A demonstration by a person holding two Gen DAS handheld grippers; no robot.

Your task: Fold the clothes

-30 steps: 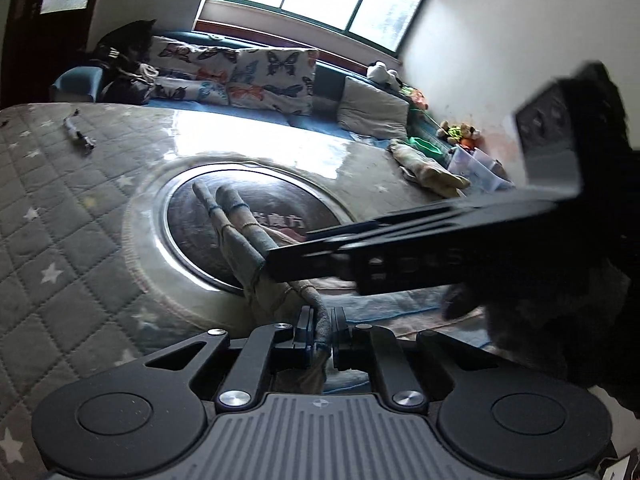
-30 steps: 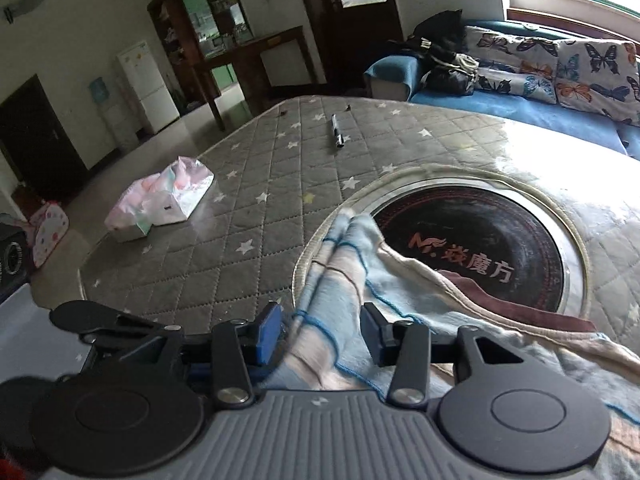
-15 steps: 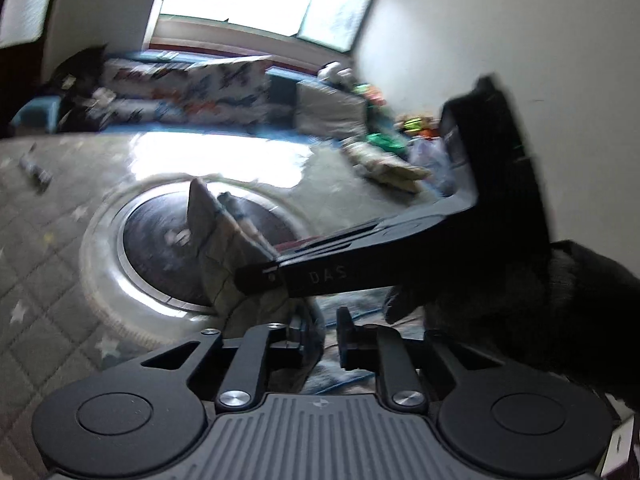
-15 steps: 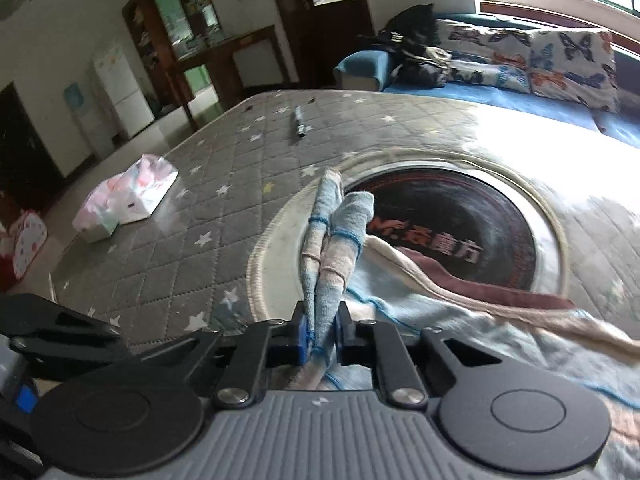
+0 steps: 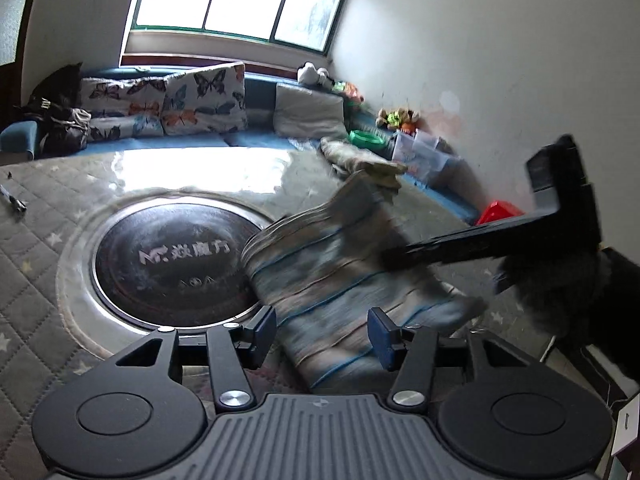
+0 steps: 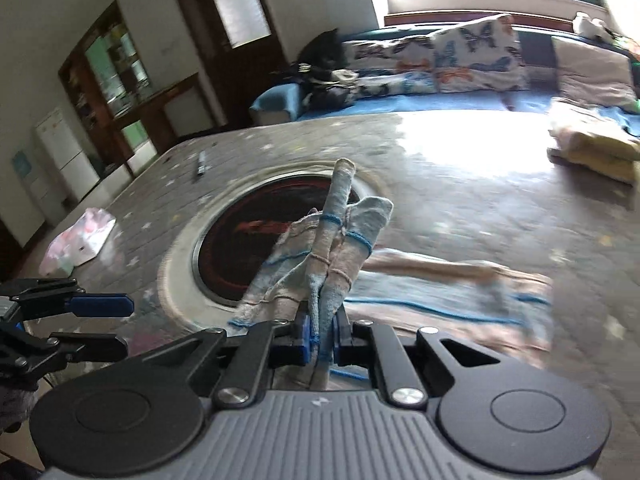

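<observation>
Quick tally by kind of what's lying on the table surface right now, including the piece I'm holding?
Striped garment, bunched edge held in the right gripper: 1
Folded yellowish clothes pile at the far edge: 1
Pen: 1
Pink-and-white packet: 1
Total: 4
The left gripper is open and holds nothing.

The cloth (image 5: 340, 280) is pale grey-beige with thin blue stripes. The table cover (image 5: 36, 256) is grey, quilted in diamonds with pale stars; its round plate (image 5: 168, 264) is black with white lettering. At 11 o'clock, cushions (image 5: 204, 98) carry orange and blue butterflies on white.
</observation>
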